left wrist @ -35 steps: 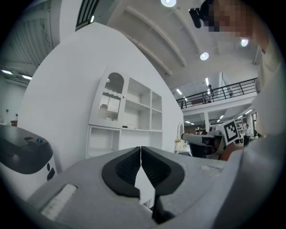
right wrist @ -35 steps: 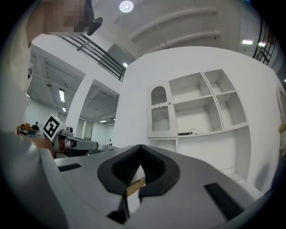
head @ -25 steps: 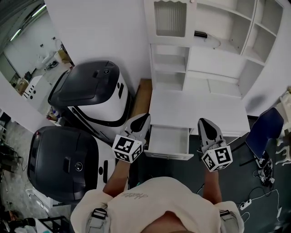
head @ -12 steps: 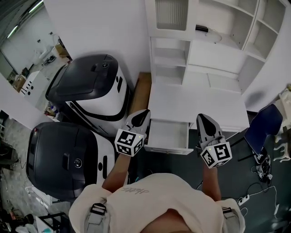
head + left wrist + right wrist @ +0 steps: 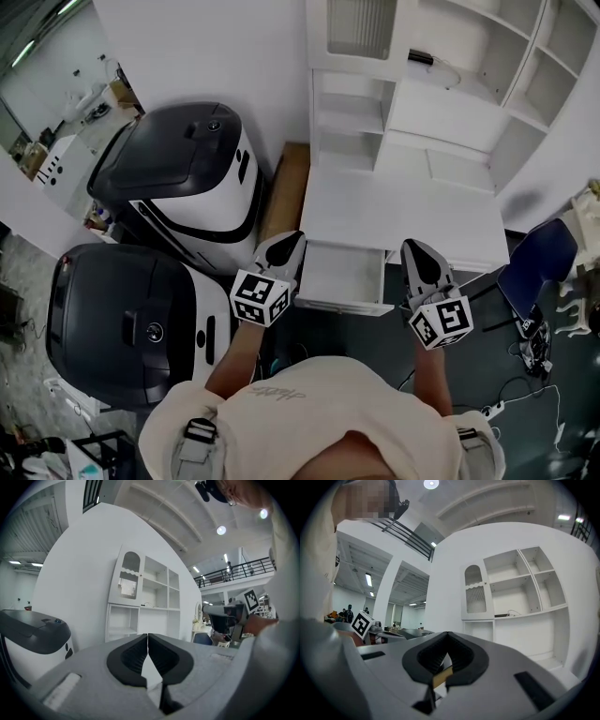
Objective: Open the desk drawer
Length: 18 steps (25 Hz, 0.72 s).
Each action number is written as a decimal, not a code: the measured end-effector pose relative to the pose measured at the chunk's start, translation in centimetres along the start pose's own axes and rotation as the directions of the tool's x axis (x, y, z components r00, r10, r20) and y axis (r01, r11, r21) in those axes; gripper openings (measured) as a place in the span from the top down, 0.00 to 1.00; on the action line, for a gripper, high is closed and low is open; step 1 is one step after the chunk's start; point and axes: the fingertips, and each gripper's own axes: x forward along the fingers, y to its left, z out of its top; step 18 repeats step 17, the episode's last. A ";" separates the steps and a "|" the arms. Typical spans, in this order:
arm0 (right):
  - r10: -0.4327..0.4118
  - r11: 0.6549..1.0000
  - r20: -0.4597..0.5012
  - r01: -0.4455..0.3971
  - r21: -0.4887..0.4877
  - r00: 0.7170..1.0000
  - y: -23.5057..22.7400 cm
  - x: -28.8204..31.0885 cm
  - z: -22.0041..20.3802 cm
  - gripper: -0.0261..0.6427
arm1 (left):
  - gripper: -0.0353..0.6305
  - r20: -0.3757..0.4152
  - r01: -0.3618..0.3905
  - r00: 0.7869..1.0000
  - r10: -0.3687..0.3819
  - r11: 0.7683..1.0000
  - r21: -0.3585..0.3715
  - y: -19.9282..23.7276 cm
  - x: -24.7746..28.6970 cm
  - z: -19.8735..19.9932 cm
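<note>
The white desk with a shelf hutch stands ahead. Its left drawer is pulled out and looks empty inside. My left gripper hovers just left of the drawer's front corner, shut with nothing in it. My right gripper hovers to the right of the drawer, in front of the desk edge, also shut and holding nothing. The left gripper view shows the hutch beyond touching jaws. In the right gripper view the jaws meet before the hutch.
Two large black-and-white machines stand to the left of the desk. A wooden board leans between them and the desk. A blue chair and floor cables are at the right.
The view has drifted slightly. Both grippers stay shut at either side of the open drawer, about where they were.
</note>
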 end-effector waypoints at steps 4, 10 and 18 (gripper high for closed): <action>0.017 1.000 0.004 -0.017 0.006 1.000 0.5 0.1 -0.2 0.96 | 0.93 -0.026 -0.011 1.000 0.010 1.000 -0.005 0.2 -0.5 -1.1; 0.020 1.000 -0.007 -0.019 0.011 1.000 0.8 -0.2 -0.7 0.96 | 0.92 -0.031 -0.011 0.999 0.011 1.000 -0.004 0.0 -1.5 -1.3; 0.014 1.000 -0.007 -0.014 0.027 1.000 1.7 -0.1 -1.3 0.96 | 0.93 -0.050 -0.009 0.999 0.008 1.000 -0.026 0.4 -1.7 -2.7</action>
